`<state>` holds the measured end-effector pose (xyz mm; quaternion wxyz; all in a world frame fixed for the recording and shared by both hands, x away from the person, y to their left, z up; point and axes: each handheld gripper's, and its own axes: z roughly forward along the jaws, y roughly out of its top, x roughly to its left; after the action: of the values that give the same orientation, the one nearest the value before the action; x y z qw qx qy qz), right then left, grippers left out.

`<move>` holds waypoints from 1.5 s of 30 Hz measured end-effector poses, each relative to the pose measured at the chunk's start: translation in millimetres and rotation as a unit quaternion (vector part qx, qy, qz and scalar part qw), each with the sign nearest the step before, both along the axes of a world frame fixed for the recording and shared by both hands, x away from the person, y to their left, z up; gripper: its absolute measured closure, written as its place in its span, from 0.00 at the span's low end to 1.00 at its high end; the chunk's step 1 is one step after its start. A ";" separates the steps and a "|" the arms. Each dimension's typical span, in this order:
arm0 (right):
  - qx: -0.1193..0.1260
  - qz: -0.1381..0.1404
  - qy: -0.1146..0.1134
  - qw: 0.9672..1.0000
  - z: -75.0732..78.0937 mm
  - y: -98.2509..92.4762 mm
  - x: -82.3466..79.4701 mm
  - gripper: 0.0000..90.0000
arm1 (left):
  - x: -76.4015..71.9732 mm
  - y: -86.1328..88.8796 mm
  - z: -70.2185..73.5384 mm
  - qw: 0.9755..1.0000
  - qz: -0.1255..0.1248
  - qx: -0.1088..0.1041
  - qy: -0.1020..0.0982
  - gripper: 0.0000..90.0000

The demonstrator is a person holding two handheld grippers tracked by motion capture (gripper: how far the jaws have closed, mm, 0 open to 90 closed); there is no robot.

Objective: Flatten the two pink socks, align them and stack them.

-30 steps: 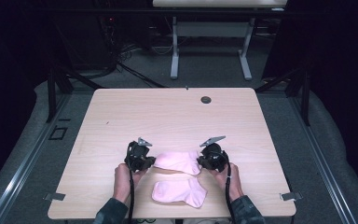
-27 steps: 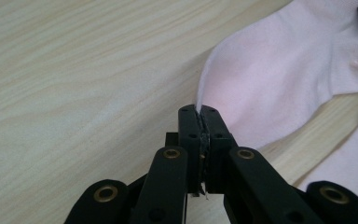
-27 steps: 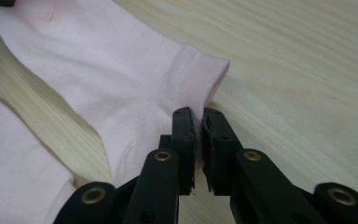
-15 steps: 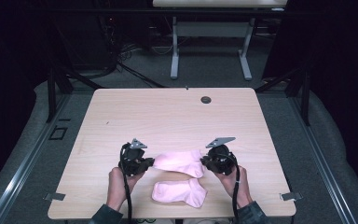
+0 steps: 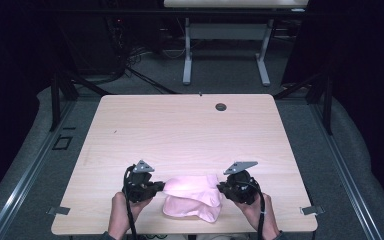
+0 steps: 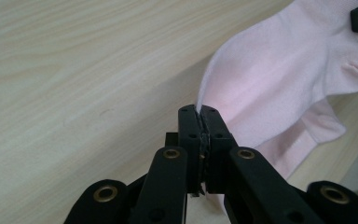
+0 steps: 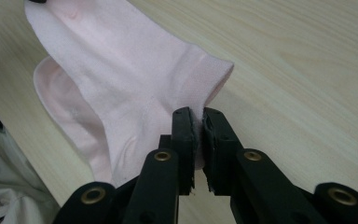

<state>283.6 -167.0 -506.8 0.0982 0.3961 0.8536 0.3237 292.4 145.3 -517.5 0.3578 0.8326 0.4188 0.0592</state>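
A pink sock (image 5: 192, 185) is stretched between my two grippers, just above a second pink sock (image 5: 192, 210) that lies near the table's front edge. My left gripper (image 5: 163, 188) is shut on one end of the upper sock, and in the left gripper view the jaws (image 6: 199, 113) pinch the sock (image 6: 279, 74) at its edge. My right gripper (image 5: 220, 189) is shut on the other end; in the right gripper view it (image 7: 196, 115) clamps the sock's (image 7: 130, 70) cuff. The lower sock (image 7: 58, 100) peeks out beneath the held one.
The light wooden table (image 5: 180, 135) has a small dark round hole (image 5: 221, 106) near its far edge. Beyond the table stands a second table's white frame (image 5: 225, 55) on grey floor. Black posts flank the table at left and right.
Both grippers have drawn back toward the table's front edge, carrying the upper sock with them. It now hangs over the lower sock instead of lying behind it.
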 end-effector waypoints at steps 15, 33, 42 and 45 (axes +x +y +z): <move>0.020 0.006 0.046 0.999 -25.9 -5.1 -11.8 0.93 | -20.3 3.7 -20.5 0.999 -0.006 -0.007 0.032 0.98; 0.023 0.004 0.073 0.997 -51.8 -4.8 -11.1 0.92 | -25.1 1.4 -31.9 0.999 -0.012 0.019 0.034 0.98; 0.017 0.005 0.072 0.997 -53.7 -4.3 -11.5 0.89 | -25.9 0.8 -33.5 0.999 -0.016 0.036 0.029 0.86; 0.018 0.002 0.068 0.998 -54.4 -4.5 -11.9 0.87 | -26.4 2.2 -32.9 0.999 -0.016 0.034 0.028 0.71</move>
<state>271.7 -171.5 -561.2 0.0324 0.4170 0.8532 0.3116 266.1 147.4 -550.4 0.3185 0.8521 0.4130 0.0445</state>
